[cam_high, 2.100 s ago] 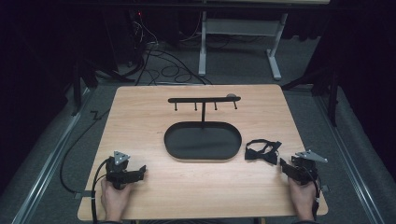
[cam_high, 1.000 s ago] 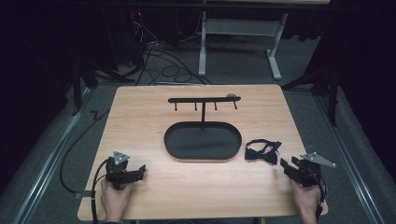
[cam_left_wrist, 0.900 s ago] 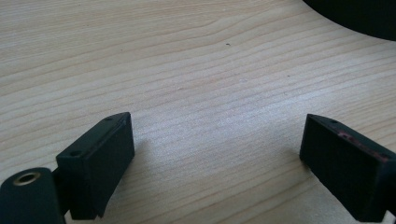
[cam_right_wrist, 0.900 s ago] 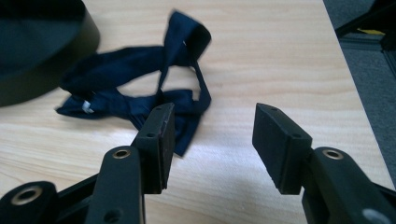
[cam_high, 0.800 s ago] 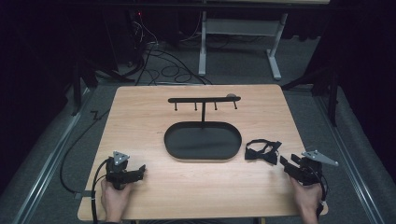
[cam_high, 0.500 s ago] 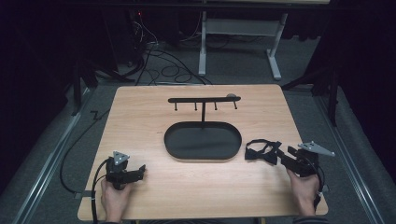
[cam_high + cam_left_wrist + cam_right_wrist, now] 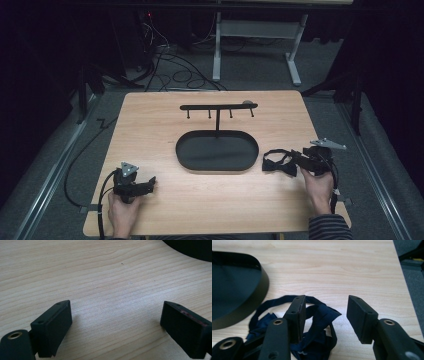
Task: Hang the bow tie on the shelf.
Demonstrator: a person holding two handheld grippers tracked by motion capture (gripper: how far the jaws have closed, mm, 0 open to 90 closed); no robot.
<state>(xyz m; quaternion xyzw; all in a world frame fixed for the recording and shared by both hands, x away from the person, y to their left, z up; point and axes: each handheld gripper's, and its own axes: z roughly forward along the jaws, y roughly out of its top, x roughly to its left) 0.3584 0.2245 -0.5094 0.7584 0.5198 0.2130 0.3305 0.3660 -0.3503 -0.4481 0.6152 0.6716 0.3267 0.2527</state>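
Now right hand-held gripper (image 7: pixel 300 159) moved forward, jaws straddling bow tie (image 7: pixel 278 162).

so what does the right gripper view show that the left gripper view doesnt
Right gripper view: a dark blue bow tie lying between and under that tool's open jaws, plus the table's edge with grey floor beyond. Left gripper view: its own tool, jaws wide apart over bare wood. Both share the wooden table and part of the black oval tray.

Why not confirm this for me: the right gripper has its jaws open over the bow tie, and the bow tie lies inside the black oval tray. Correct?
Not quite. The right gripper is open at the bow tie, but the bow tie lies on the table beside the black oval tray, not inside it. The high view shows this.
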